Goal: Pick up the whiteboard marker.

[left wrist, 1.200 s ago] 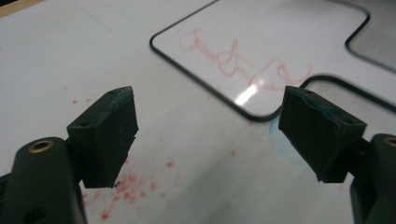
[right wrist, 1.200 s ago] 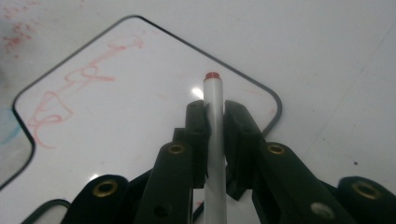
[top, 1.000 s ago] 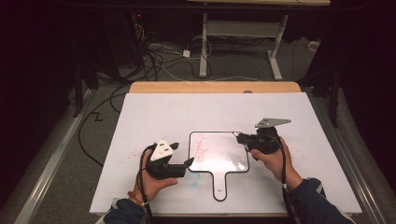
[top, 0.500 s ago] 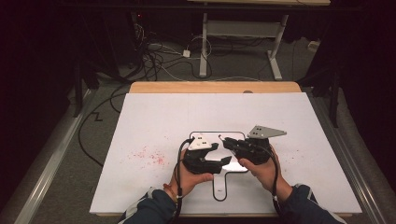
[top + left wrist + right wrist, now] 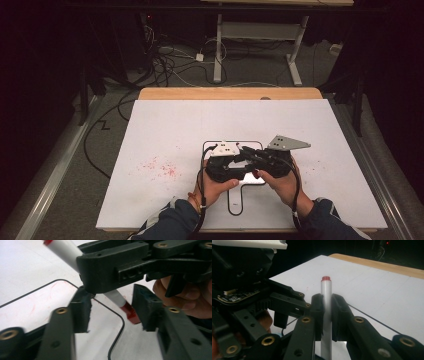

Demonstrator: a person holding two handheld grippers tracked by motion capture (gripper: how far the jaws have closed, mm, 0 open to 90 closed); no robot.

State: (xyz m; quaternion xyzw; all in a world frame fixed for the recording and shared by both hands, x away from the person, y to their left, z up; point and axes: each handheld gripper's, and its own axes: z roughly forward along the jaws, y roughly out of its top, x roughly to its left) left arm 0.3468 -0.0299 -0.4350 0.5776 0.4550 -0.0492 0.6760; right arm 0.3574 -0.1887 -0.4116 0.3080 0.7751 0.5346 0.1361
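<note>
Gripping a white, red-capped marker, the right tool; left tool half-closed around its cap.

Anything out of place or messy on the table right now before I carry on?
Yes: red smudges stain the white table sheet, left of the small whiteboard; faint red streaks also mark the board itself. Otherwise, the right gripper holds the red-capped marker cleanly.
</note>
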